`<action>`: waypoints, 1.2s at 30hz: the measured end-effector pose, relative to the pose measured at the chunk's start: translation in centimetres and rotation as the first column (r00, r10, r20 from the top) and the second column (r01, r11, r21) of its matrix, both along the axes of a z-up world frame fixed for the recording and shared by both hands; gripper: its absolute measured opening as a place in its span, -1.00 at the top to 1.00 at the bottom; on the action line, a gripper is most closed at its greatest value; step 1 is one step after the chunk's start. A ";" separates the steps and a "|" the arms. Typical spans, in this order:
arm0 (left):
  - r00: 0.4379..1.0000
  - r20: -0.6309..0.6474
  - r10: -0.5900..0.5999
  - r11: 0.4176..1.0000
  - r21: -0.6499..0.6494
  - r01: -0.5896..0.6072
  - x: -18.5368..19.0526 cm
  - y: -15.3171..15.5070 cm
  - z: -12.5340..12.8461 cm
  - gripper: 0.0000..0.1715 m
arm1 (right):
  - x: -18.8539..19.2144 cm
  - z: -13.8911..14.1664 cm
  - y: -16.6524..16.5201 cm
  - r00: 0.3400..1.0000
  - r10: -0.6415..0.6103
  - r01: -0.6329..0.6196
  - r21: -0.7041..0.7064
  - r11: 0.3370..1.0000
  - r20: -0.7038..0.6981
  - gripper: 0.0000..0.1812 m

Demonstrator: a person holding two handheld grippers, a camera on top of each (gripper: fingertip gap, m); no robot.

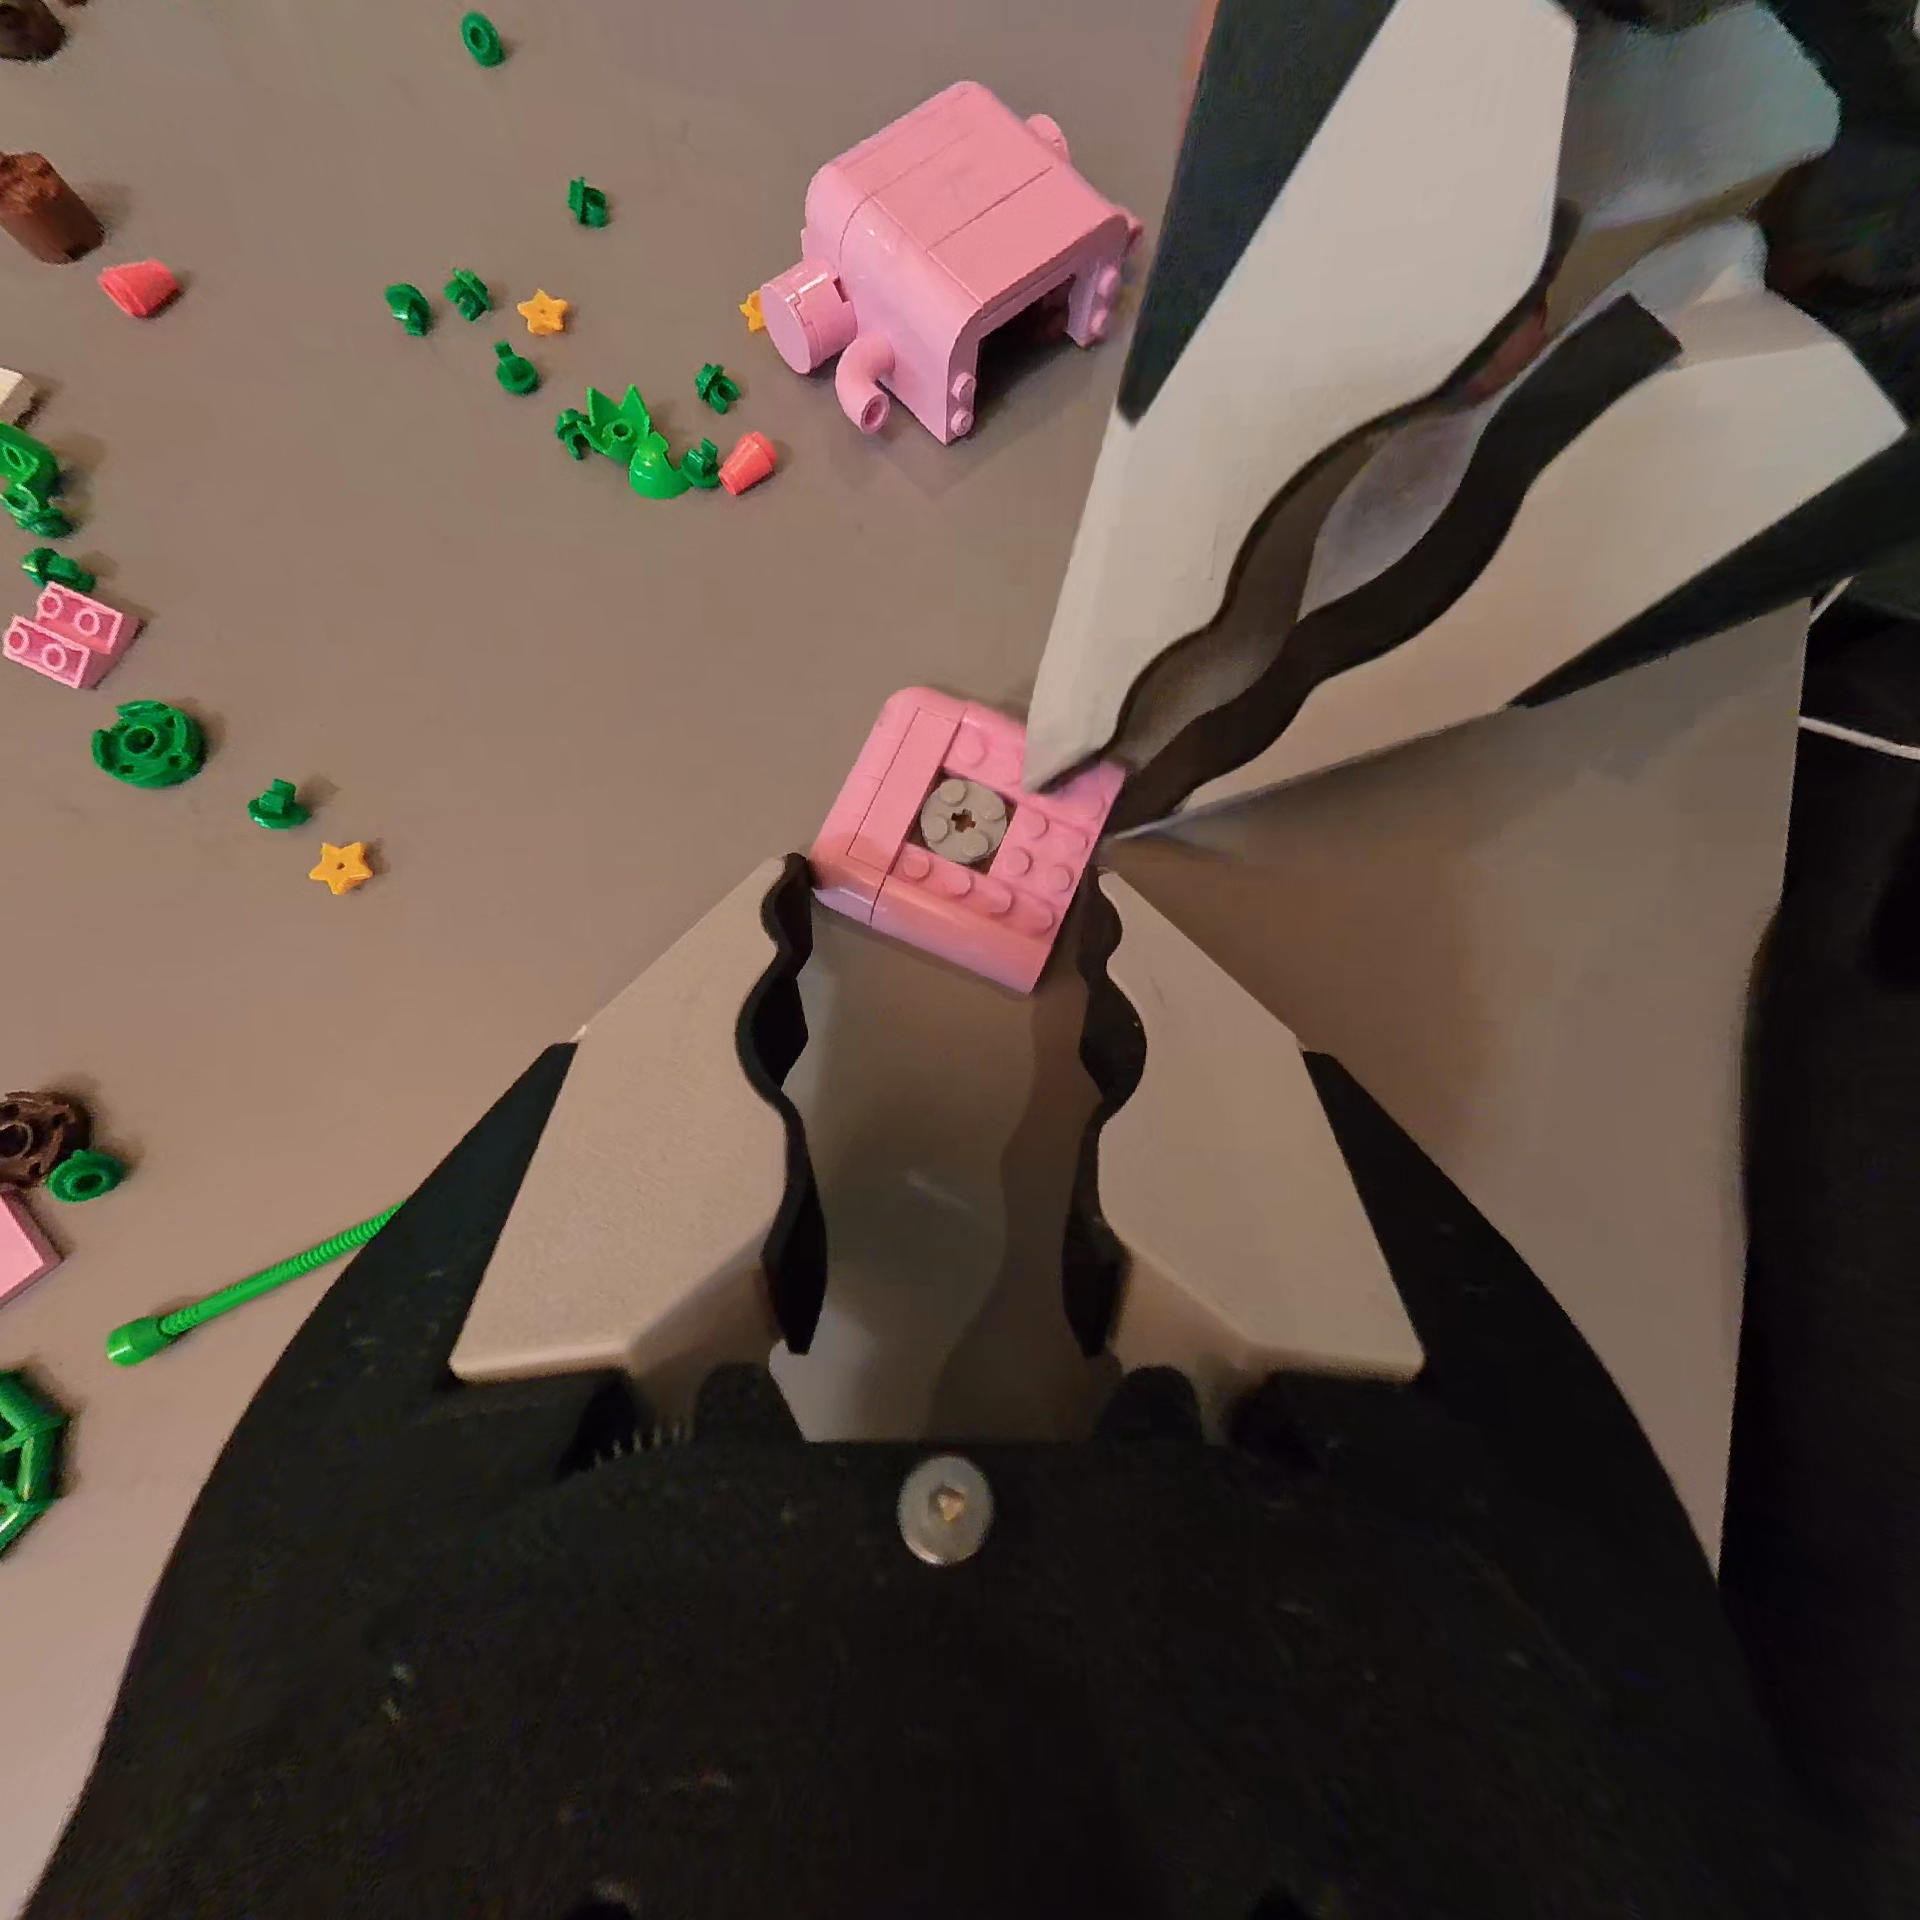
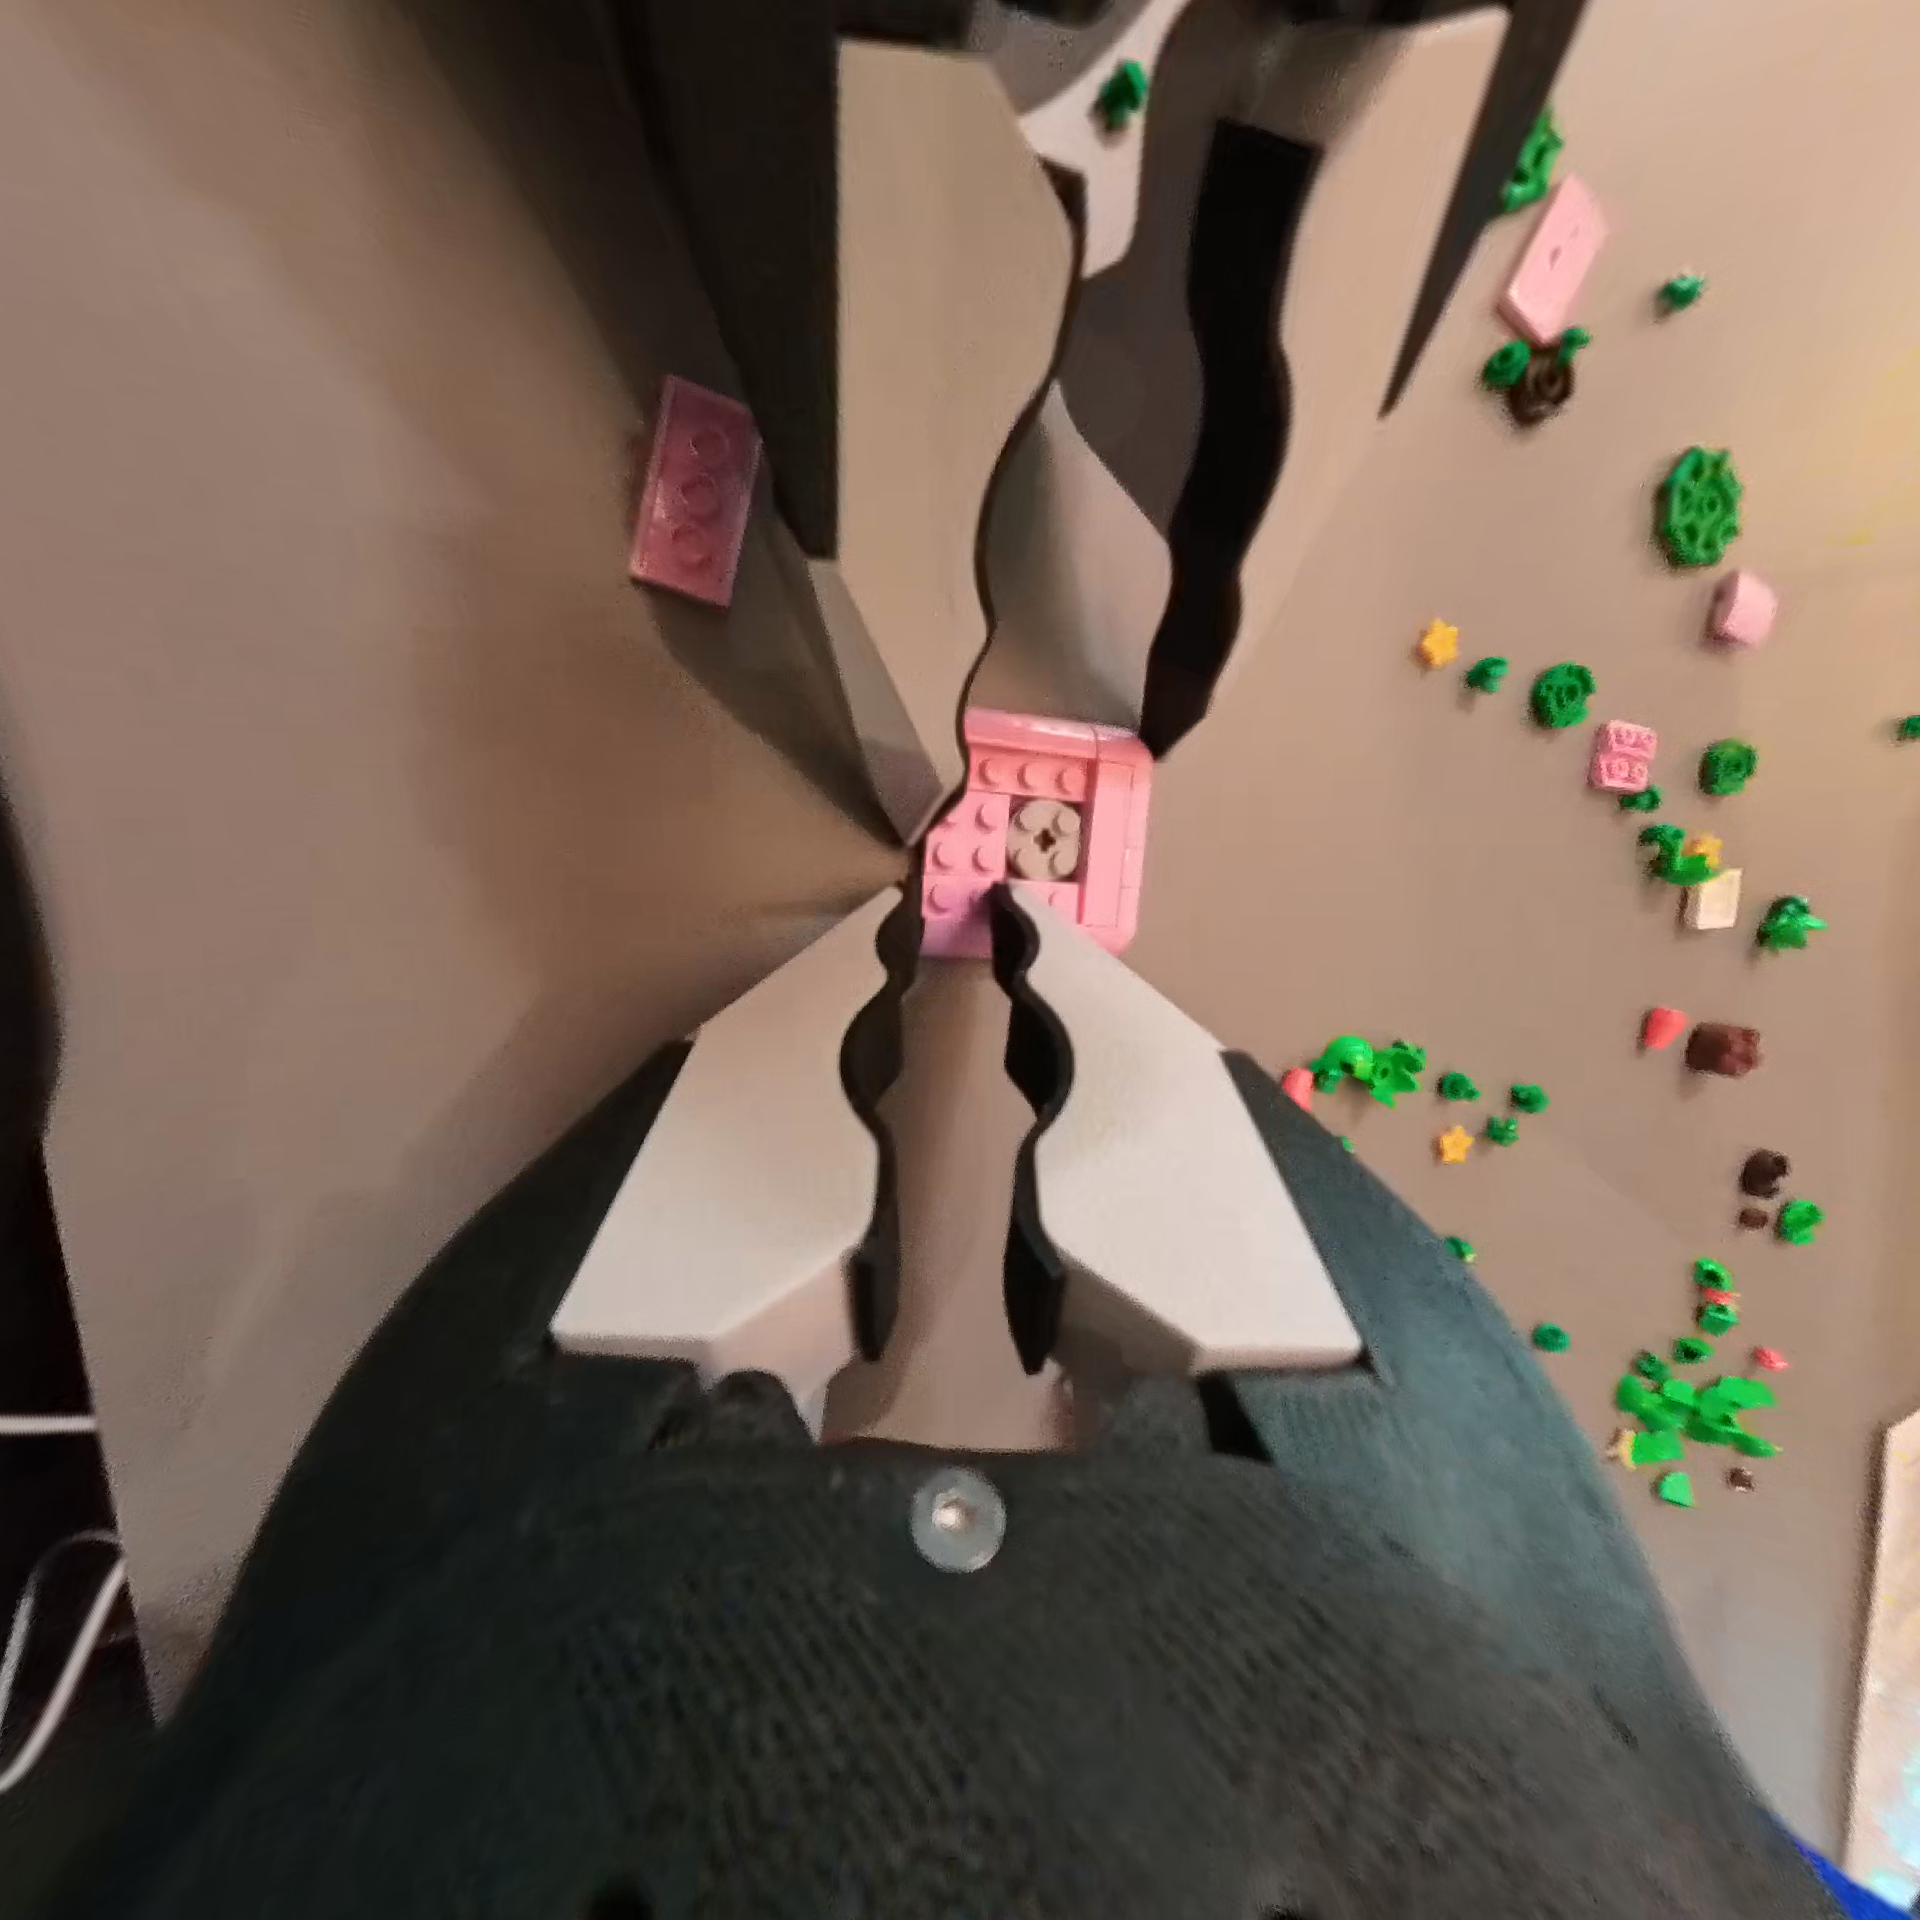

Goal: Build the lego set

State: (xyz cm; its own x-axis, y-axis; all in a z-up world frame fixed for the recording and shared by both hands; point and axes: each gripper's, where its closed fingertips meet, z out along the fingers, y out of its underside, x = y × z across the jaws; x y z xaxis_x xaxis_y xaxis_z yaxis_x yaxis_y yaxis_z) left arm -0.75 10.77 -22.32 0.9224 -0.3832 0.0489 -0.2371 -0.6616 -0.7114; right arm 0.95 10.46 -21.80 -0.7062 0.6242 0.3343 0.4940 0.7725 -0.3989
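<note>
A small pink block assembly (image 1: 997,904) with a grey round plate (image 1: 964,821) set in its studded face is held above the grey table. My left gripper (image 1: 940,878) is shut on it, one finger on each side. My right gripper (image 2: 948,906) comes in from the upper right in the left wrist view (image 1: 1086,800). Its jaws are nearly closed and pinch the block's corner (image 2: 956,914). A larger pink body assembly (image 1: 956,260) lies on the table beyond.
Loose green pieces (image 1: 623,436), yellow stars (image 1: 341,865), red cones (image 1: 138,287), brown pieces (image 1: 47,208) and pink bricks (image 1: 68,634) lie scattered to the left. A green stem (image 1: 249,1288) lies near my left gripper. A pink plate (image 2: 696,488) lies by the table edge (image 1: 1766,935). Left and right tips are no more than a few centimetres apart.
</note>
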 end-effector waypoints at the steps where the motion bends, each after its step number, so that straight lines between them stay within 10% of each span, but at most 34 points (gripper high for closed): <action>1: 1.000 -0.006 0.003 1.000 0.001 -0.003 0.0 0.0 0.0 0.42 | 0.0 0.0 0.0 1.000 0.007 -0.007 0.012 1.000 0.009 0.86; 20: 1.000 0.004 0.026 1.000 -0.001 -0.026 -0.2 0.1 0.0 0.42 | -0.4 0.2 0.0 0.982 -0.187 0.191 -0.276 0.942 0.041 0.86; 23: 1.000 -0.004 0.027 1.000 0.001 -0.027 -0.2 0.0 0.0 0.42 | -1.1 1.3 0.7 0.965 -0.260 0.253 -0.371 0.893 0.033 0.66; 36: 1.000 -0.002 0.027 1.000 0.000 -0.027 -0.2 0.0 0.0 0.42 | -1.0 0.5 1.8 0.883 -0.410 0.467 -0.515 0.719 0.228 0.91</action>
State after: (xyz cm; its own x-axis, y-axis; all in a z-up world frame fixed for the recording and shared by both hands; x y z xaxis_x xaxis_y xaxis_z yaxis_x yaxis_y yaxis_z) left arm -0.98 10.74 -22.33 0.9326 -0.3578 0.0468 -0.2205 -0.6679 -0.7108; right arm -0.07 12.25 -21.33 -0.3167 0.9259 -0.2058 0.7779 0.1294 -0.6149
